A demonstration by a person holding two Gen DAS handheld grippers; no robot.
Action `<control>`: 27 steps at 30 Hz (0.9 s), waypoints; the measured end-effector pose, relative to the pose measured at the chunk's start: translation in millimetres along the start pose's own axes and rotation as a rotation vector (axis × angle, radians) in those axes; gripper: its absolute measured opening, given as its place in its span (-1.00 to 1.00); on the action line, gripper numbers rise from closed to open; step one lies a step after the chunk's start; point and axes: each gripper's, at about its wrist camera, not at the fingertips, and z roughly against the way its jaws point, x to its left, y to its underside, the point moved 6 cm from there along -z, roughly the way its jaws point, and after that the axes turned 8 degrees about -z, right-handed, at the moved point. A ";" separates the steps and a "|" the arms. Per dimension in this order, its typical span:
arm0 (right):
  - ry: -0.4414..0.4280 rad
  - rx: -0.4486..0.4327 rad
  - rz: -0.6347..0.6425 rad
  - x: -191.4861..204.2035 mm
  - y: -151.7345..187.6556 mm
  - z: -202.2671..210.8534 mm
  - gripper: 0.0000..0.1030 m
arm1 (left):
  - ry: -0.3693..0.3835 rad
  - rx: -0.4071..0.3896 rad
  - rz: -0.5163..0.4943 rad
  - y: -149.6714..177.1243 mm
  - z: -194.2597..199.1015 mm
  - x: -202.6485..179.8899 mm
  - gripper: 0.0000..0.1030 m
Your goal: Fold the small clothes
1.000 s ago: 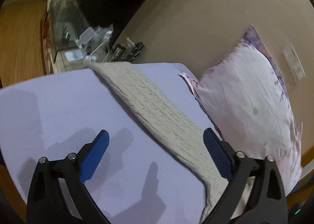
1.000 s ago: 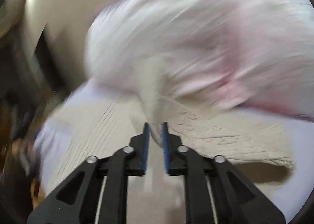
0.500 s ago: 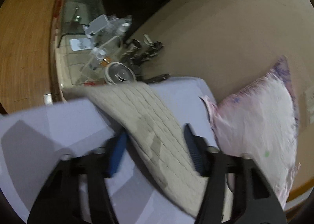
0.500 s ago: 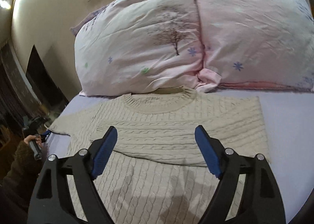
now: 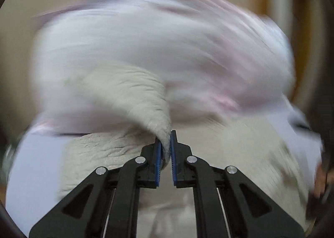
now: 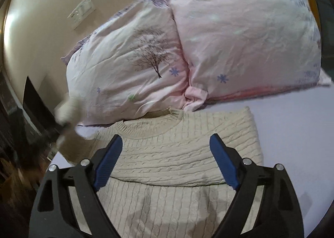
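Cream cable-knit sweater (image 6: 179, 154) lies flat on a pale lilac bed sheet (image 6: 292, 144), its long axis running near to far, collar pointing away toward two pink printed pillows (image 6: 187, 50) at the far end, and almost touching them. Its right sleeve is folded across the chest in a left-to-right band. Right gripper (image 6: 167, 160) hovers over the sweater's middle, fingers spread wide and holding nothing. Left gripper (image 5: 165, 150) is clenched on the sweater's left sleeve (image 5: 135, 100), which rises from the fingers and arcs up and to the left; this view is heavily motion-blurred. In the right wrist view, the lifted sleeve shows as a pale blur at the left, in front of the pillow's edge.
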 end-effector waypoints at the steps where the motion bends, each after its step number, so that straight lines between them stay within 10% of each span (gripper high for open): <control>1: -0.005 0.017 -0.022 -4.2 0.9 -5.5 0.67 | 0.028 0.038 -0.072 4.1 -18.3 -30.4 -0.85; 5: 0.024 0.091 -0.123 -35.0 0.1 -19.1 0.53 | 0.089 0.113 -0.202 30.4 -39.1 -87.7 -0.85; 10: 0.002 0.137 -0.236 -66.6 -5.5 -26.2 0.12 | 0.059 0.020 0.042 45.7 23.1 -2.2 -0.14; 20: 0.085 0.193 -0.271 -70.2 1.8 -60.9 -0.13 | 0.045 0.149 0.501 168.1 90.0 108.2 -0.01; 27: 0.209 0.217 -0.132 -59.8 2.9 -68.4 -0.34 | 0.104 0.142 0.509 182.1 88.9 95.7 0.10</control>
